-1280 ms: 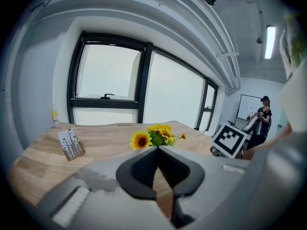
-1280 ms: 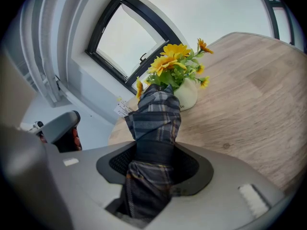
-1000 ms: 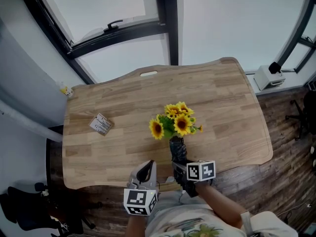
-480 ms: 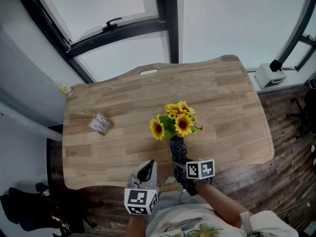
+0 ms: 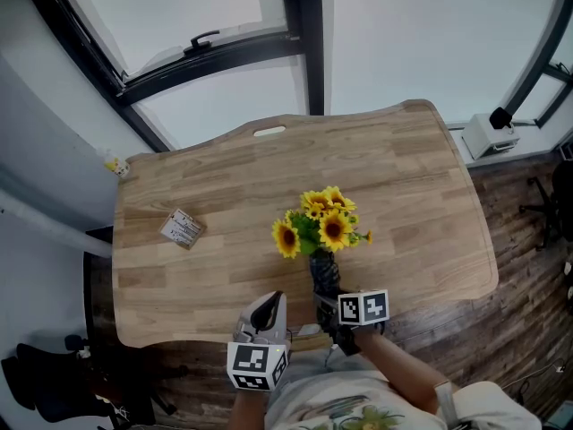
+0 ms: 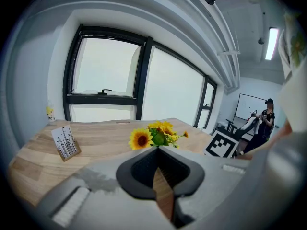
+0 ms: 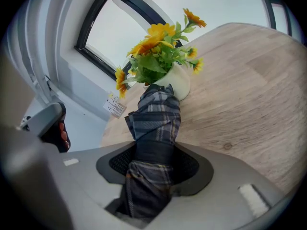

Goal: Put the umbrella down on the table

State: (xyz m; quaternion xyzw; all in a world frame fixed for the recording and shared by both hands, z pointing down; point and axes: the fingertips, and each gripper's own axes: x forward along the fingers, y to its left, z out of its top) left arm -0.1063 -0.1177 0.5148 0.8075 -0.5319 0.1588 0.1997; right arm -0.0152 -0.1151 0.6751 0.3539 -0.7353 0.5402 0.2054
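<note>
A folded plaid umbrella (image 7: 158, 114) is gripped about its middle by the right gripper (image 7: 154, 164), whose jaws are closed against the fabric. It is held tilted over the near edge of the table (image 5: 403, 177), with its far end just before the vase of sunflowers (image 5: 320, 227). The left gripper (image 6: 158, 150) is seen with its jaws together and nothing between them. A card stand (image 5: 183, 227) is placed near the table's left edge.

left tool (image 5: 268, 305): jaws resting together, empty, hovering at desk (image 5: 197, 276) near edge | right tool (image 5: 328, 296): clamping umbrella (image 7: 156, 114), tilting down over desk near edge
</note>
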